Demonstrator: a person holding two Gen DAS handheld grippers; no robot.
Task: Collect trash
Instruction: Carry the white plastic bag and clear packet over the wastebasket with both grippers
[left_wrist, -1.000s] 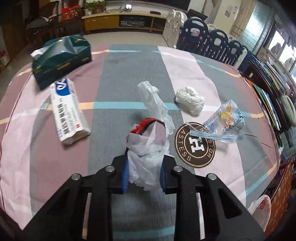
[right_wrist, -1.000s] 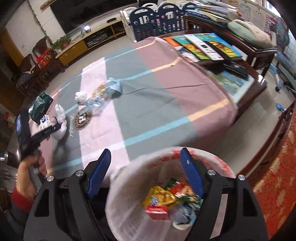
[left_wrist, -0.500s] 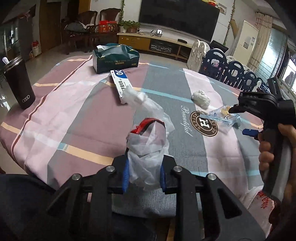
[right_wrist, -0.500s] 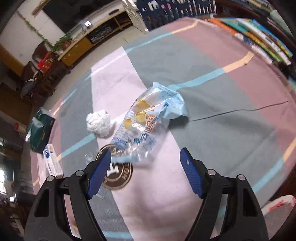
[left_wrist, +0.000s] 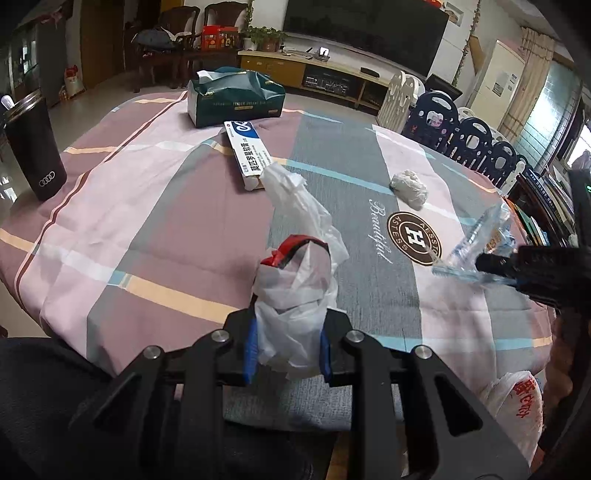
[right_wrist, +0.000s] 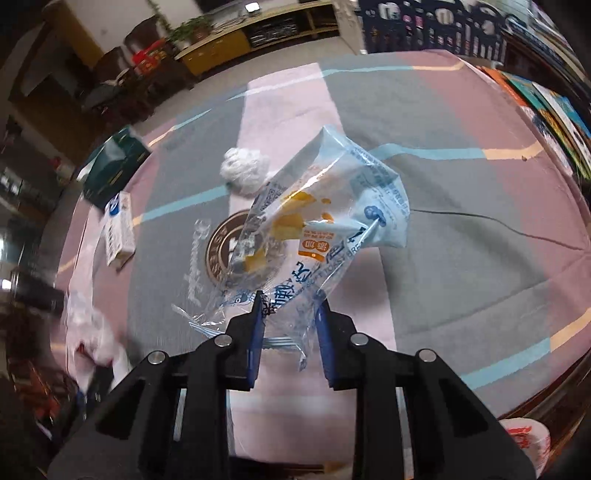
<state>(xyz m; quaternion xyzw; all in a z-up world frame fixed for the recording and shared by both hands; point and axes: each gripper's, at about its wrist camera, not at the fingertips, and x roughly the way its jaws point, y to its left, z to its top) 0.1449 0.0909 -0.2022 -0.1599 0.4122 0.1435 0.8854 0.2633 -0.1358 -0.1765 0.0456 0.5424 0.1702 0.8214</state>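
A crumpled white plastic bag (left_wrist: 295, 314) is being held in the left gripper (left_wrist: 288, 350) jaws — the right gripper (right_wrist: 290, 332) jaws are closing on a clear bread wrapper (right_wrist: 325, 221), beside the round logo (left_wrist: 413, 238).

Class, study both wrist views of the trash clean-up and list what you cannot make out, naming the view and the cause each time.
- Trash bin, left wrist view: only a bag-lined rim shows at the lower right; its contents are cut off.
- White plastic bag in the left gripper: what it wraps is hidden by its folds.
- Same bag, right wrist view: blurred.
- Clear bread wrapper in the closing right gripper: small print unreadable.
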